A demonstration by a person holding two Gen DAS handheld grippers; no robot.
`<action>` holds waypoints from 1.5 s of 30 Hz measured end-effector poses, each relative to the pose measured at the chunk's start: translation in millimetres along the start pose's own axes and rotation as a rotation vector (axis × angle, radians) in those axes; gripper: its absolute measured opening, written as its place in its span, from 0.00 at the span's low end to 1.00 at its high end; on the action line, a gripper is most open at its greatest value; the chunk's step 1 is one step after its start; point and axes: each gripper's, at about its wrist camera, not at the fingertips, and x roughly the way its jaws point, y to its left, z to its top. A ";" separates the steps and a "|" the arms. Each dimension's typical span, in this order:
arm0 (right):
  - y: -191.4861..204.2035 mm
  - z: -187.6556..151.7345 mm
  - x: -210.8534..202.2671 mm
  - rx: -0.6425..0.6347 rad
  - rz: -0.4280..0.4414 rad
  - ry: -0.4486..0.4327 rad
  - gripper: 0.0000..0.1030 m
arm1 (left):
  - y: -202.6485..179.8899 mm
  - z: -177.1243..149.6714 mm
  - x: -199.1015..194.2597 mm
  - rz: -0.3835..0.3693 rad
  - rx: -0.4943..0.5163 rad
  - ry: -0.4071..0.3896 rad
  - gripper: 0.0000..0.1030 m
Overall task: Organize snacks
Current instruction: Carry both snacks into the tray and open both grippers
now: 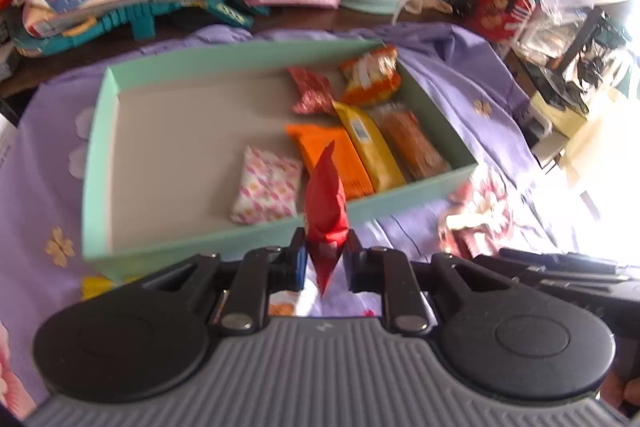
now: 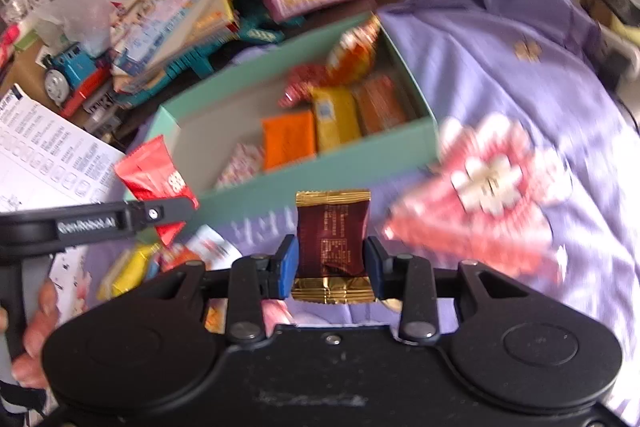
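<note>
In the left wrist view the left claw (image 1: 326,261) sits at the lower centre of the frame, its blue pads nearly together and clamped on a red snack packet (image 1: 326,203). The packet is pinched edge-on, so it stands up narrow and pointed above the pads, its tip overlapping the near wall of the mint-green box (image 1: 100,163) in the picture.

In the right wrist view the right claw (image 2: 331,261) is partly apart, clamped on the two side edges of a dark maroon packet with gold ends (image 2: 332,239). That packet stands upright and flat-on to the camera, low in the middle of the frame, in front of the box's near wall.

The box lies open on a lilac cloth (image 1: 460,75) in mid-frame. Along its right side lie an orange packet (image 1: 320,147), a yellow packet (image 1: 368,147), a brownish-orange packet (image 1: 416,143), a red patterned packet (image 1: 312,91) and an orange-and-white packet (image 1: 372,75); a pink-and-white packet (image 1: 266,187) lies near the front wall. The left half of the box floor is bare.

A red-and-white patterned packet (image 2: 488,187), blurred, lies on the cloth to the right of the box.
</note>
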 end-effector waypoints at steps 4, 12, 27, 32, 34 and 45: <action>20.4 29.3 1.1 -0.046 0.019 -0.033 0.34 | 16.5 17.9 -3.5 0.037 -0.026 -0.024 0.17; 63.5 93.4 48.2 -0.101 0.065 -0.024 0.34 | 61.1 53.3 17.6 0.096 -0.097 -0.019 0.17; 95.4 135.6 139.0 -0.090 0.069 0.054 0.58 | 85.8 64.7 75.4 0.159 -0.118 0.064 0.48; 90.6 133.6 125.8 -0.086 0.044 0.003 1.00 | 82.1 64.5 69.5 0.227 -0.111 0.012 1.00; 88.3 132.8 121.3 -0.087 0.038 0.003 1.00 | 80.3 64.6 69.0 0.222 -0.110 0.022 1.00; 83.2 109.8 90.9 -0.103 0.036 0.018 1.00 | 62.2 47.3 46.5 0.216 -0.090 0.025 1.00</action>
